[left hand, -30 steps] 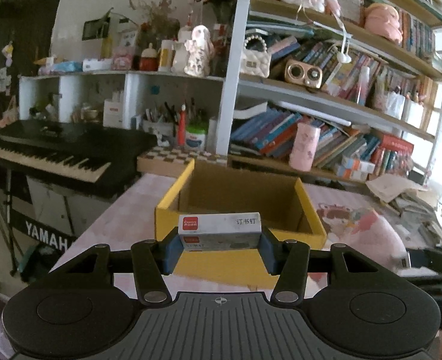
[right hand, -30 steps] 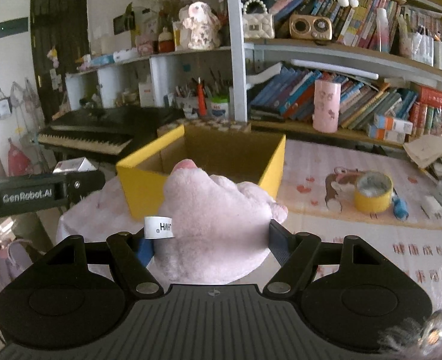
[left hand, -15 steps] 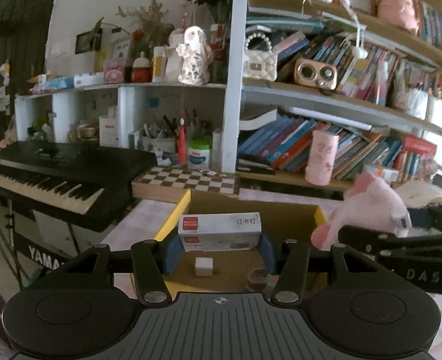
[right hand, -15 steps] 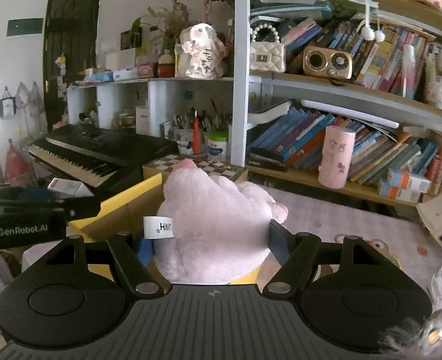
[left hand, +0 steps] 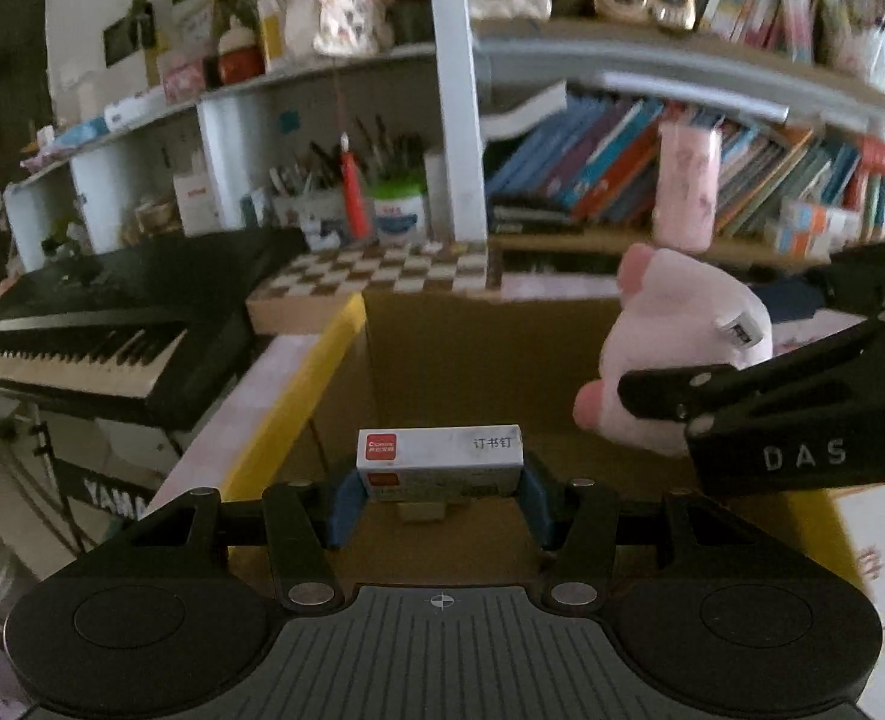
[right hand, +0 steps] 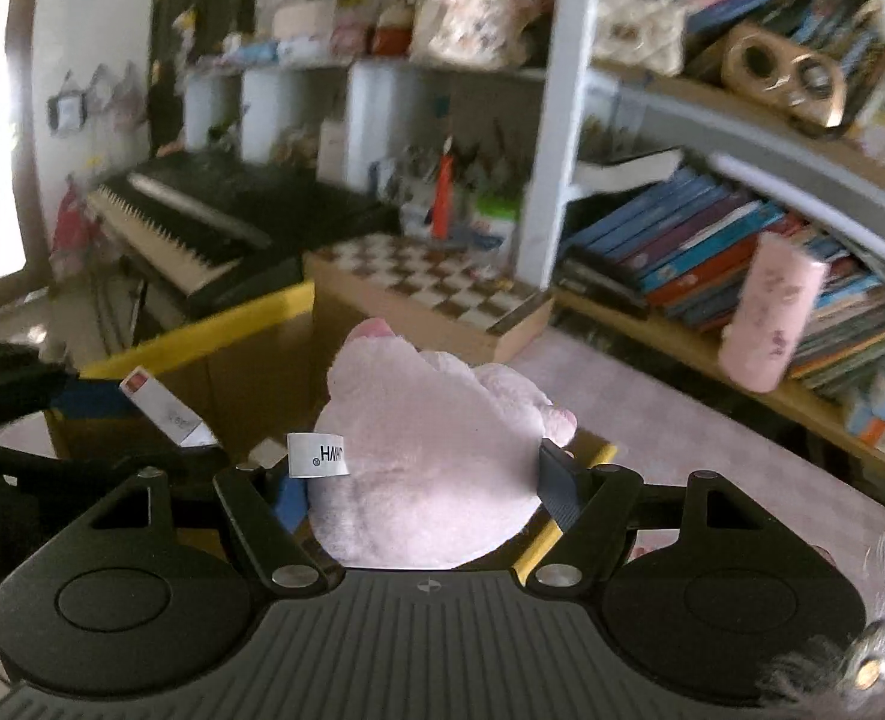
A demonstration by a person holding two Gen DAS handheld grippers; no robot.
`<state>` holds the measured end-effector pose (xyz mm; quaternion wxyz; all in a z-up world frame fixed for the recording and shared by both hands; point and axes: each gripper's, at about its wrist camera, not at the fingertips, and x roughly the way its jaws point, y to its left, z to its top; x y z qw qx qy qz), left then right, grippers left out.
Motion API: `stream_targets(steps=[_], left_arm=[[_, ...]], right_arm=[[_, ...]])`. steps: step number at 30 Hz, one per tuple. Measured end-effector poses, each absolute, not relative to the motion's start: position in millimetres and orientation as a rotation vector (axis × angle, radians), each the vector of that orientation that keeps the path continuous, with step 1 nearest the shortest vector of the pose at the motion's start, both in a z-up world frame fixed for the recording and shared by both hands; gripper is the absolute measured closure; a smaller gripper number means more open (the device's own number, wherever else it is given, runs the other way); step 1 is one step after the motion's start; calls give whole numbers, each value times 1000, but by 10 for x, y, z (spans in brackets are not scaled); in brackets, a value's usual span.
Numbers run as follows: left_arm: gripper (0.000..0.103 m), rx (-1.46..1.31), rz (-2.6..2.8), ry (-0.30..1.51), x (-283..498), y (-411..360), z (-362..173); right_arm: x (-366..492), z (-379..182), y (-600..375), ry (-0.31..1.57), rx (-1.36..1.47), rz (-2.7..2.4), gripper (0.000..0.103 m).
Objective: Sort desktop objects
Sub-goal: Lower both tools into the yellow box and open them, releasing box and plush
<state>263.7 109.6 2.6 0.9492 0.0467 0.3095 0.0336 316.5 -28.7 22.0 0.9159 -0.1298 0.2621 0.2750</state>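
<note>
I've got the left gripper (left hand: 439, 501) clenched endwise on the small white-and-red cardboard staple box (left hand: 440, 463), light & rigid, and the right gripper (right hand: 424, 495) squeezing the soft pink plush toy (right hand: 430, 456) mid-body, both over the yellow-rimmed cardboard box (left hand: 298, 408).

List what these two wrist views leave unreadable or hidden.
- Box floor: in the left wrist view, the staple box held in the left claw covers most of the yellow cardboard box floor.
- Plush toy: its underside is hidden by the right claw body in the right wrist view.
- Tag lettering: partly folded away.
- Shelf books: titles blurred.
</note>
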Motion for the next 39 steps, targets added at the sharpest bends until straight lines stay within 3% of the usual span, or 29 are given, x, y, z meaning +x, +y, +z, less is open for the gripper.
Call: stream_targets(steps=[10,18,25,28,39], left_arm=[[51,97,67,786,2846,1070,-215],[51,131,48,815,2880,1025,-256],[47,122,60,766,2795,1040,-208],[38,115,61,726,2718,1051,-135],[28,97,25,544,2351,1045,286]], right_arm=[[3543,-88,-39,666,-521,702,32],[3625,-162,-24,694,-534,709,30],[3595,-173,-25,689,-511,674,24],[3515,-106,-71,658,-485,657,24],[3103,328,-380,541,-308,533,24]])
